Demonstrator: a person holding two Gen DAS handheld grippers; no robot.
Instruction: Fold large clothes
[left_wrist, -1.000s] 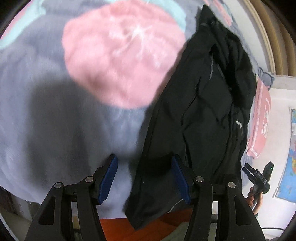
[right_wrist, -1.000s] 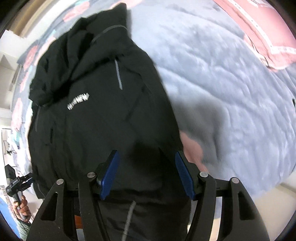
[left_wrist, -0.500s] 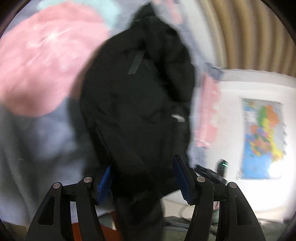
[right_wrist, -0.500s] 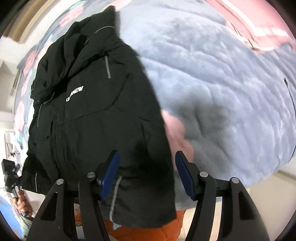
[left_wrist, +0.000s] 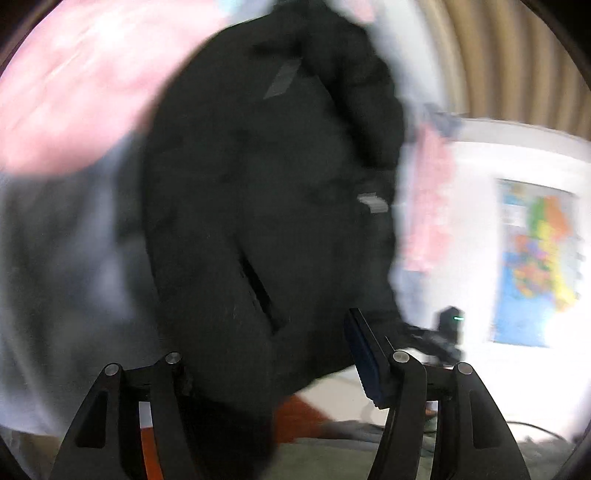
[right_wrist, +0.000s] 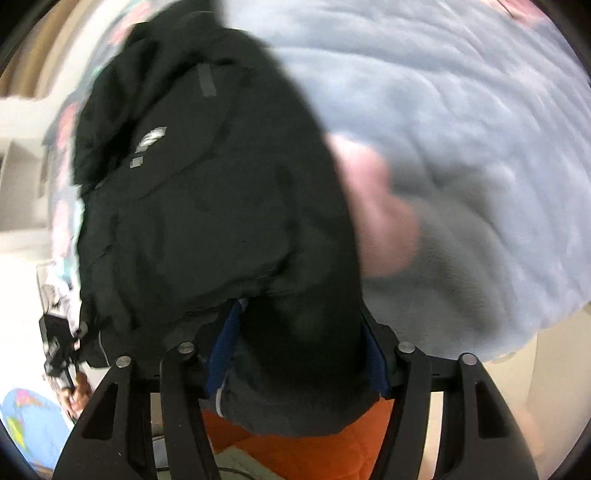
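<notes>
A large black jacket (left_wrist: 258, 192) lies lengthwise on a grey-blue fleece blanket (right_wrist: 461, 122) with pink patches. It also fills the right wrist view (right_wrist: 207, 206). My left gripper (left_wrist: 280, 362) is open, its jaws wide apart around the jacket's lower hem; the left blue pad is hidden by the cloth. My right gripper (right_wrist: 295, 354) is open too, its blue pads on either side of the jacket's other hem corner, with the cloth bunched between them. Both views are blurred.
The bed's edge runs below the grippers, with an orange sheet (right_wrist: 347, 435) under the blanket. A coloured wall map (left_wrist: 535, 258) hangs on the white wall at right. A pink pillow (left_wrist: 428, 206) lies beside the jacket. The right gripper (left_wrist: 443, 332) shows in the left view.
Both grippers have moved forward onto the jacket's hem, which now sits between the jaws. The left gripper has swung right towards the wall. The jaws have stayed wide apart.
</notes>
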